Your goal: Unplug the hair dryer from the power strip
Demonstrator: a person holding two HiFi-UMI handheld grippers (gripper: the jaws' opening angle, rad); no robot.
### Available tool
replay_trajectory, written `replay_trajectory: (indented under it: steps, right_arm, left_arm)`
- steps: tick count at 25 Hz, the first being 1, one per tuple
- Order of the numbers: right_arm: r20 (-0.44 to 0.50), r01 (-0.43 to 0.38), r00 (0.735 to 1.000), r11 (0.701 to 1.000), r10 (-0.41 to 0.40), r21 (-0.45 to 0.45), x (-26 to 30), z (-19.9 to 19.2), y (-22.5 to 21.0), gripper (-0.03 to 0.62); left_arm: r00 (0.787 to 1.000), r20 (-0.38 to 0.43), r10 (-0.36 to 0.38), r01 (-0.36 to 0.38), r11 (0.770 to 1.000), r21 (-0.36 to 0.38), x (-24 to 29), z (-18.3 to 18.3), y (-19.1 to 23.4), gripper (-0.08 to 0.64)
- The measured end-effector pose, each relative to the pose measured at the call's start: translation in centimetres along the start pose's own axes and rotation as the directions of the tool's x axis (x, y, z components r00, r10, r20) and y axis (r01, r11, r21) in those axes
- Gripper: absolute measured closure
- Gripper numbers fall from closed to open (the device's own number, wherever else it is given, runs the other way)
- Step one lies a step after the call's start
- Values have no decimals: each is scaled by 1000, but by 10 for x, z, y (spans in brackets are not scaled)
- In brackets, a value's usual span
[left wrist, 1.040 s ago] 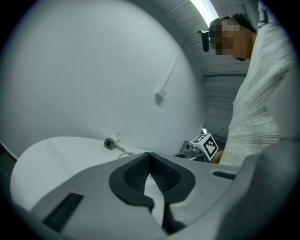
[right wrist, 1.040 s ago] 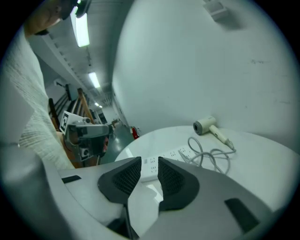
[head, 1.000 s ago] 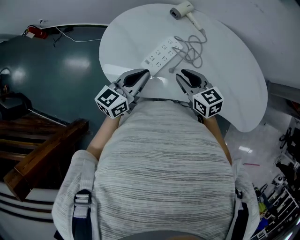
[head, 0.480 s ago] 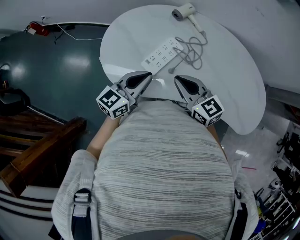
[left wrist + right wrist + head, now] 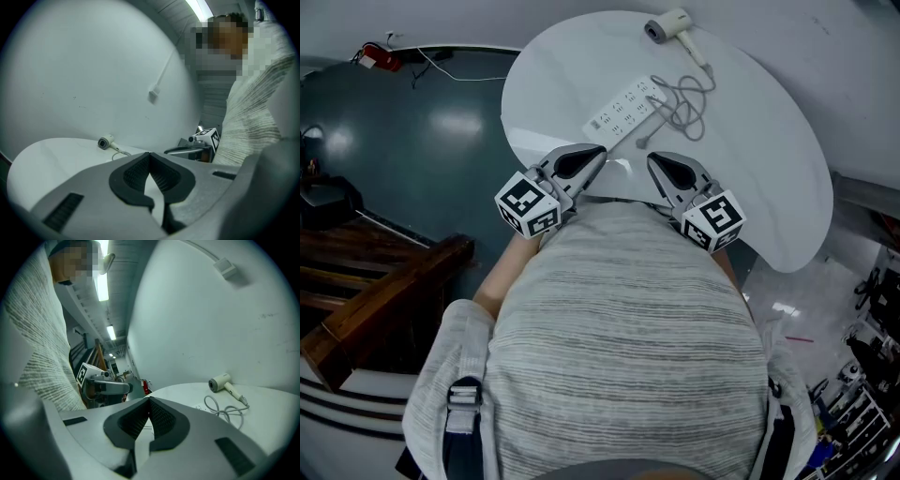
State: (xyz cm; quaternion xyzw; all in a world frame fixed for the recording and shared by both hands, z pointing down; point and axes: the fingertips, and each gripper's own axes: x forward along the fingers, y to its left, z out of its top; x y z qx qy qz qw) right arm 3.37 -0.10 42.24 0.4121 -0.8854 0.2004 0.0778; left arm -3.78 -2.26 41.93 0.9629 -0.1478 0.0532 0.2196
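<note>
The white rounded bench (image 5: pixel 769 187) carries the long white power strip (image 5: pixel 622 106) at its middle and the cream hair dryer (image 5: pixel 667 22) at its far edge. The left tool (image 5: pixel 595 155) and right tool (image 5: pixel 654 161) hover at the near edge, both clenched and empty. The small grey plug (image 5: pixel 641 142) seems to lie free just beside the strip, so the unplugging looks done.

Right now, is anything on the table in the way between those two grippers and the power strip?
Nothing blocks them. Bare table lies between the shut left gripper, the shut right gripper and the power strip; only a cord end lies ahead of the right gripper. The hair dryer sits beyond the strip.
</note>
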Motion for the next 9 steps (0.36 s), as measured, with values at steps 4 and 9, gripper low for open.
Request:
replay_trajectory:
  steps: [4, 9]
  right_arm:
    - [-2, 5, 1000, 1000, -5, 7, -2, -2, -3, 568]
    - [5, 7, 1000, 1000, -7, 22, -3, -2, -5, 568]
  left_arm:
    - [1000, -13, -13, 13, 1000, 2, 5, -2, -2, 554]
    - [999, -21, -25, 25, 1000, -4, 11, -5, -3, 554]
